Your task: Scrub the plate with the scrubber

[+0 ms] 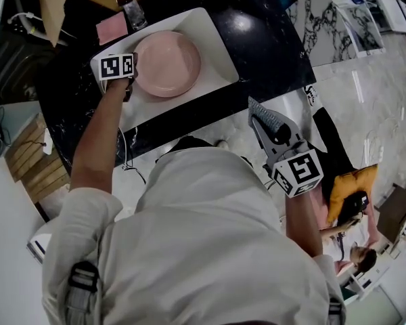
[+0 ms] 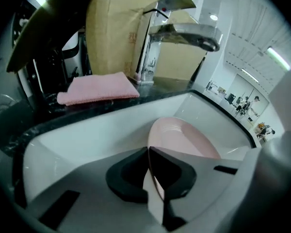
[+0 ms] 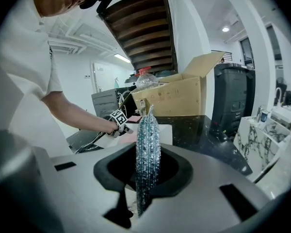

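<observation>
Jaws of the left gripper [image 2: 148, 154] are closed on the near rim of the pink plate [image 2: 184, 137], and the thin edge sits between the two dark pads. Jaws of the right gripper [image 3: 148, 178] are also closed, pressing on the blue-silver scrubber [image 3: 148, 149].

The plate is inside the white sink [image 1: 210, 32], which is set in the black worktop [image 1: 257, 39], under the tap [image 2: 184, 33]. A folded pink cloth [image 2: 99, 89] lies on the worktop behind the sink. From the left gripper view the plate runs away from the jaws toward the far right corner of the sink, with its hollow face up. I judge that the held rim is a little higher than the far rim, but I cannot be sure.

The scrubber stands edge-on. Its long axis follows the seam of the jaws, and its narrow tip is on top in the right gripper view. In the head view the right gripper is well apart from the sink, outside the edge of the worktop.

I judge that this is the preparing step: the plate is secured and scrubbing has not yet begun. The next move calls for carrying the scrubber over to the sink. There the wrist must turn so that a broad face, not the thin edge, meets the plate, while the left jaws keep the rim steady.
</observation>
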{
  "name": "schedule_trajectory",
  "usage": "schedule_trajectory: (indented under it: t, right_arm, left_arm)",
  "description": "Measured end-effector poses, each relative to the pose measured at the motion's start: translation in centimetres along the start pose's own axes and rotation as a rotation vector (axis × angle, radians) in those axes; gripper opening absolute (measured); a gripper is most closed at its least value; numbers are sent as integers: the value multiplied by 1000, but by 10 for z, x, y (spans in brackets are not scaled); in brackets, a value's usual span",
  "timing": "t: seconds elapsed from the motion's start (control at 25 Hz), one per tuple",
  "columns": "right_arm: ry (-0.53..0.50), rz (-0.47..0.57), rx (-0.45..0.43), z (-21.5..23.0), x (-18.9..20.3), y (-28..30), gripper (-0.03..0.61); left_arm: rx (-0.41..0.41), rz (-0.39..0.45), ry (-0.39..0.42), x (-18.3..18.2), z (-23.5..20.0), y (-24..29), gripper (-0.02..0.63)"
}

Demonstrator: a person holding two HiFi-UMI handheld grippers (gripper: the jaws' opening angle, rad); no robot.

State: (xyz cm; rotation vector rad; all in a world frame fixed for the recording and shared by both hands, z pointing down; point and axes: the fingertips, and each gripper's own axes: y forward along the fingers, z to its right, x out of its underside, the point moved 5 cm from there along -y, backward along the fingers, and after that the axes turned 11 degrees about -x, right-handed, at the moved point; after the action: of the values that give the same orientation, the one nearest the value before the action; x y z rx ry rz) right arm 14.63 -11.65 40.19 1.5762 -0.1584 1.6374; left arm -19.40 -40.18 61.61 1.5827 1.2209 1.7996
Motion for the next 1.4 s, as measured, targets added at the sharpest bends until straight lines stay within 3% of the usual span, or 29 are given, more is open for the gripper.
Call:
schedule_trajectory:
  t: [0.48, 0.84, 1.08, 1.4]
  right_arm:
    - [-55, 53, -86, 9, 2, -21, 78]
    - [-82, 97, -103, 22, 11, -51, 78]
    - [-134, 132, -120, 31, -2, -55, 78]
    - [-341, 148, -140, 34, -47, -22, 78]
  left_arm:
    - [-138, 224, 155, -27, 36, -84, 12]
    - [-236, 312, 250, -40, 73, -134, 12]
    - [-264, 393, 236, -51, 85, -173, 12]
    - [-189, 509, 108, -66, 102, -227, 12]
